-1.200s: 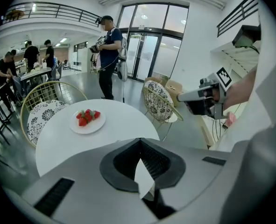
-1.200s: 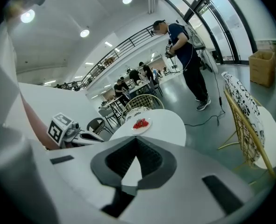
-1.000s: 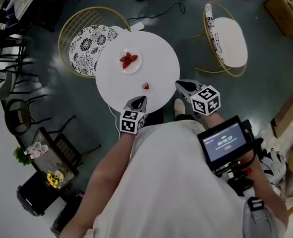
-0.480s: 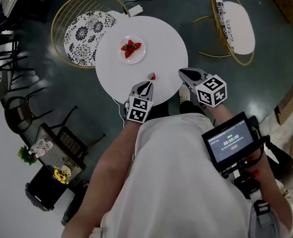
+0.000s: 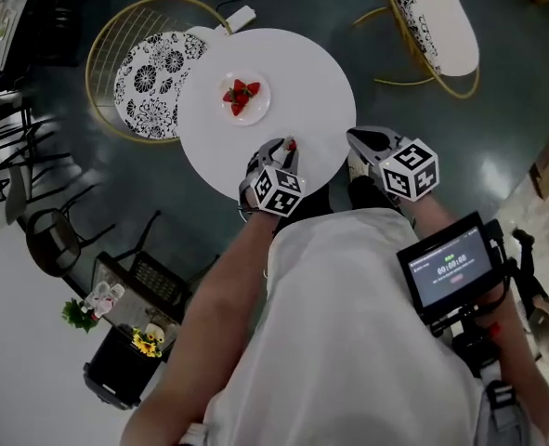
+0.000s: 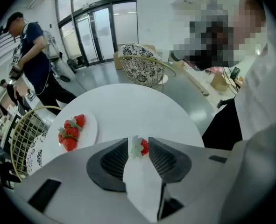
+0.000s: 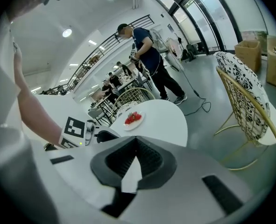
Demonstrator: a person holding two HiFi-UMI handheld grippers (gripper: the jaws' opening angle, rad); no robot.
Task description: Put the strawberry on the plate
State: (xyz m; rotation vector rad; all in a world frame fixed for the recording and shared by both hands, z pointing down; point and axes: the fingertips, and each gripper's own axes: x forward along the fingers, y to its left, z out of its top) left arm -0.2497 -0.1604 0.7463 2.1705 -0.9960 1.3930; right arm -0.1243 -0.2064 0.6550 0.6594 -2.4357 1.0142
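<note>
A small red strawberry (image 5: 291,144) lies near the front edge of the round white table (image 5: 302,72). My left gripper (image 5: 285,150) points steeply down at it. Its jaws have just been opening and now stand open, with the strawberry (image 6: 144,146) in the gap between them on the tabletop. Farther back on the table, a white plate (image 5: 255,111) holds a few strawberries (image 6: 71,132). My right gripper (image 5: 358,137) hangs shut and empty off the table's right front edge. In the right gripper view, the right gripper (image 7: 137,139) has its tips together.
A gold wire chair with a patterned cushion (image 5: 149,68) stands left of the table. A second chair with a white cushion (image 5: 437,21) is at the back right. A cable and power strip (image 5: 237,15) lie on the floor behind. A person (image 6: 32,59) stands beyond the table.
My left gripper came forward over the table's edge, dropped and rolled, and its shut jaws opened around the strawberry. The right gripper sank slightly.
</note>
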